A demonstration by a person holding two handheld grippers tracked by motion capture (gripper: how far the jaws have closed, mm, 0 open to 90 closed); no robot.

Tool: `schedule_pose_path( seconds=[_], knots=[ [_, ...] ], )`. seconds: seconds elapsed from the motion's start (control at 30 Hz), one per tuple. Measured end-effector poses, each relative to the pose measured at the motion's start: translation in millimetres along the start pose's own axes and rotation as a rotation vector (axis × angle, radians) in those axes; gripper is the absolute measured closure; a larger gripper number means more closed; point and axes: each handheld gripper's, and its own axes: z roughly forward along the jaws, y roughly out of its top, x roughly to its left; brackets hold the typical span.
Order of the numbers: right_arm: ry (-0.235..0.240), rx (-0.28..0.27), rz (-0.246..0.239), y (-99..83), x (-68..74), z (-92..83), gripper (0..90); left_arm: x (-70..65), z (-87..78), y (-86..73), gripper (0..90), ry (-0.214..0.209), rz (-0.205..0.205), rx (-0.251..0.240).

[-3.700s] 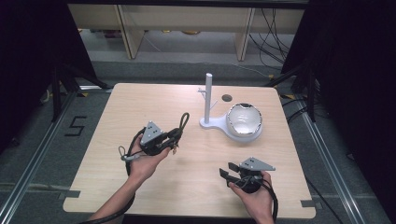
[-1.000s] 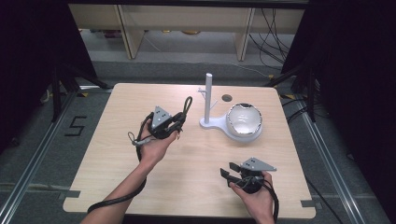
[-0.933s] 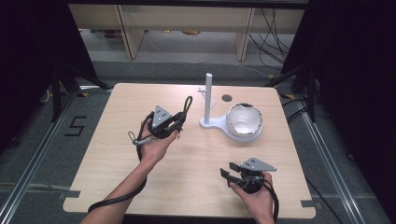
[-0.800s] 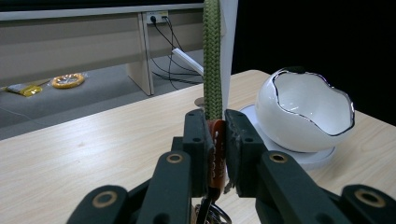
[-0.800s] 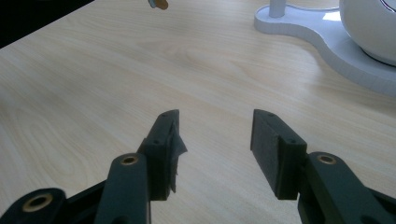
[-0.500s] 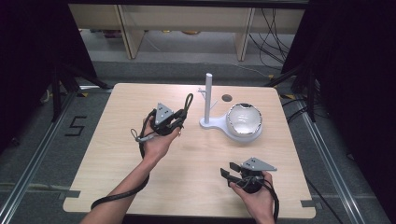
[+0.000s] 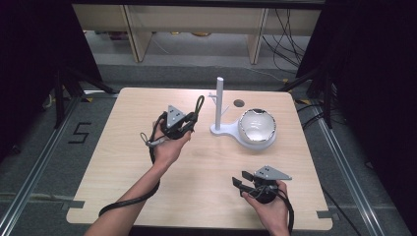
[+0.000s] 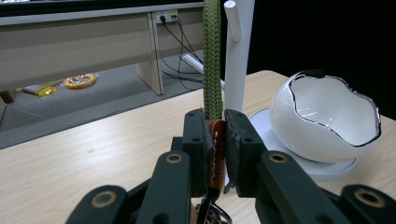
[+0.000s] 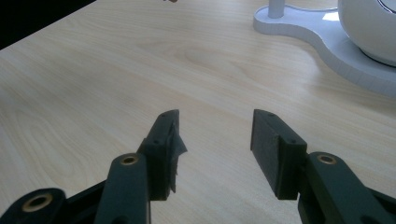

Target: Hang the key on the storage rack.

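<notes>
My left gripper is shut on a key strap: an olive-green rope loop that stands up from the jaws, with an orange tab pinched between the pads and metal rings hanging below. In the left gripper view my left gripper holds the rope just in front of a white peg stand. The stand's post rises a short way to the right of the strap, beside a white jagged-rimmed bowl. My right gripper rests open near the table's front right, and its jaws have nothing between them.
The pale wooden table has a small dark round hole behind the stand. The bowl sits on the stand's flat white base. Shelving and cables lie beyond the far edge.
My left gripper, with the strap in it, has moved from the table's left middle up and right toward the peg stand, with only a small shift in the last second. My right gripper has stayed put.
</notes>
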Motion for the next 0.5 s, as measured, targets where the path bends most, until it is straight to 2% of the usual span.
schedule_pose_path(
  seconds=[0.23,0.37,0.5],
  knots=[
    [-0.012,-0.003,-0.022,0.5,-1.6,0.2,53.0,-0.3,2.1,3.2,78.8,0.007,0.0,0.0],
    [0.001,0.008,0.008,0.6,0.5,-0.7,53.0,0.4,4.1,4.9,78.8,0.013,0.003,0.003],
    [0.001,0.008,0.005,0.4,0.2,-0.2,53.0,0.0,5.6,5.5,78.8,0.014,0.003,0.003]
  ],
)
